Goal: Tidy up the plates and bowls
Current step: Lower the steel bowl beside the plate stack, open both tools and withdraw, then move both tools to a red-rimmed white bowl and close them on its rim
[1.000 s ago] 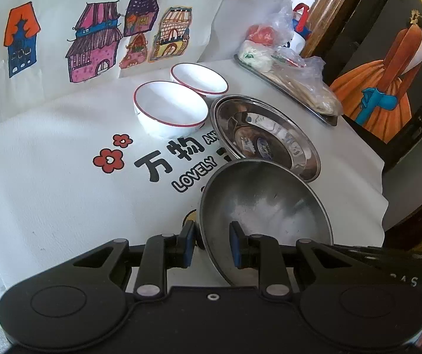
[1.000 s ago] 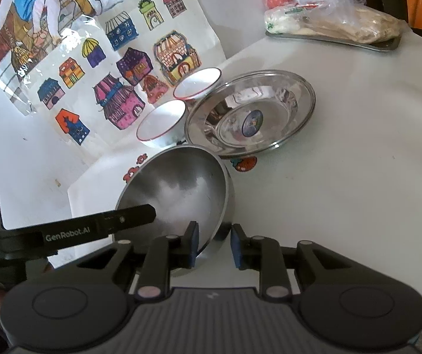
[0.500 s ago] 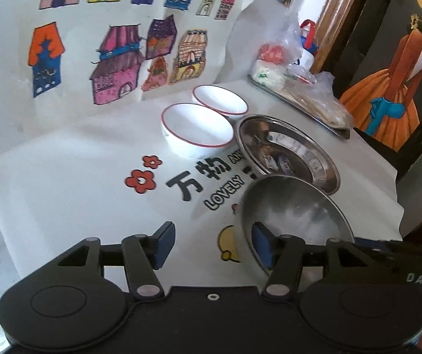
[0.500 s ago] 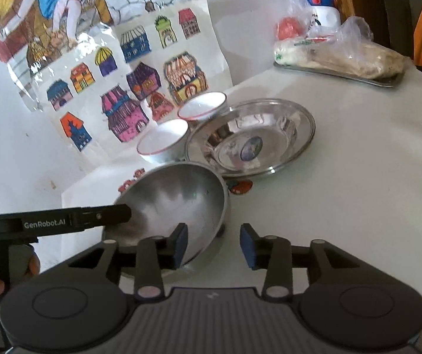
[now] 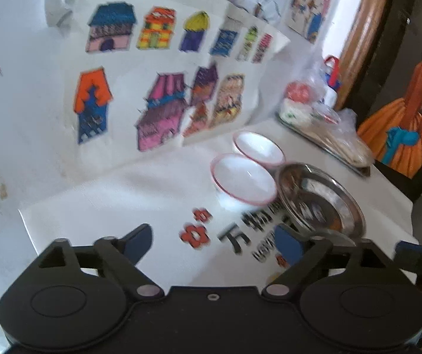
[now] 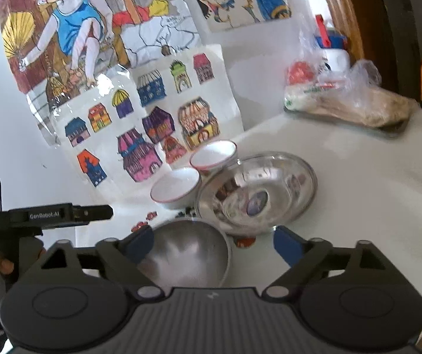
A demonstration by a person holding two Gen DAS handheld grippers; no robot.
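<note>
Round steel bowl (image 6: 187,253); two smooth white bowls (image 6: 175,187).

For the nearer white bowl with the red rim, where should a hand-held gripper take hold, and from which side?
Grip the nearer white bowl at its thin red rim, one finger inside and one outside the wall. Come from its open side toward the flower print; the steel plate and second white bowl crowd the other sides.

Bright daylight — motion blur throughout, fisheye warp at edges.
</note>
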